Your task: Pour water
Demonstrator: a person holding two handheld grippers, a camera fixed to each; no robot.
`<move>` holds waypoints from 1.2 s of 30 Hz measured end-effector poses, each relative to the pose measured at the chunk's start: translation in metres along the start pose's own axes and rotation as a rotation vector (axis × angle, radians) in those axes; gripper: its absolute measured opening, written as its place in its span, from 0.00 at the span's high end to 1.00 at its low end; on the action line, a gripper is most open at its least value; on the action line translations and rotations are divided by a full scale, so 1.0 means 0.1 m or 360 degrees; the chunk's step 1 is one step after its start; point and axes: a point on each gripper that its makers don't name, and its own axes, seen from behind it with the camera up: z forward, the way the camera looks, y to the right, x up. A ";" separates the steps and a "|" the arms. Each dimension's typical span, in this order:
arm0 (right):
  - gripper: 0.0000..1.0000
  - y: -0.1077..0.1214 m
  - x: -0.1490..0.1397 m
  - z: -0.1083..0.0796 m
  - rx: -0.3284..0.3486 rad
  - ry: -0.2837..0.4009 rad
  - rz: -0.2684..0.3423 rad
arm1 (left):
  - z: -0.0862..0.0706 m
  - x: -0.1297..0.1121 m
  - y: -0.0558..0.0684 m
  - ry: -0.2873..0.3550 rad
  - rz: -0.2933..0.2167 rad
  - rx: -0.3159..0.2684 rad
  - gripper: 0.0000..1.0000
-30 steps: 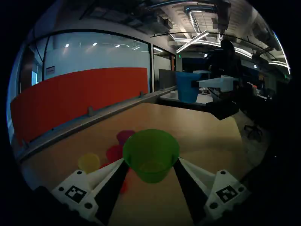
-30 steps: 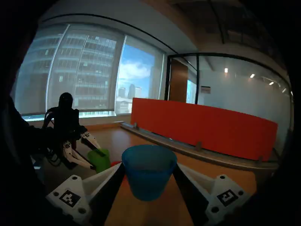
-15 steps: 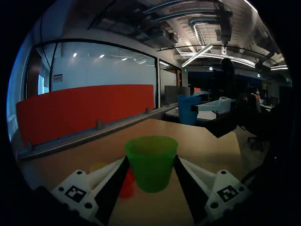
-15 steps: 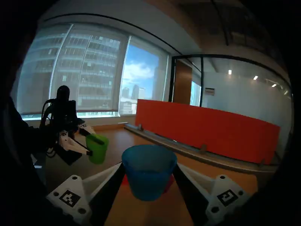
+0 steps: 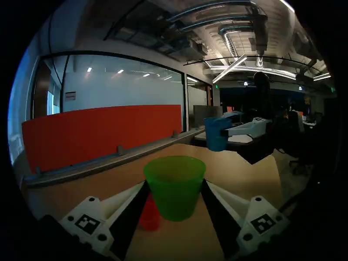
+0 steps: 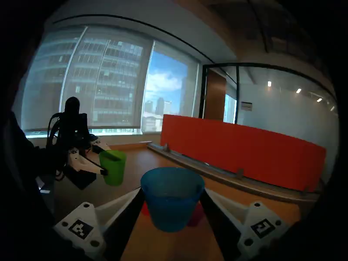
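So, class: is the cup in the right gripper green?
No, the right gripper holds a blue cup between its fingers.

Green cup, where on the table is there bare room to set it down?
Bare wood lies right of the green cup, toward the table edge, and ahead toward the blue cup. Crowded lower left, where a red cup stands.
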 end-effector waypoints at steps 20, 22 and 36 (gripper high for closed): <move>0.11 -0.17 0.32 0.31 0.0088 0.0044 -0.0249 | -0.04 0.03 -0.01 0.0065 0.0031 0.0025 0.18; 0.11 -0.17 0.37 0.35 0.0094 0.0051 -0.0287 | -0.03 0.02 0.00 0.0065 0.0026 0.0023 0.18; 0.11 -0.20 0.73 0.55 0.0122 0.0111 -0.0552 | 0.07 0.00 0.01 0.0065 -0.0006 -0.0005 0.18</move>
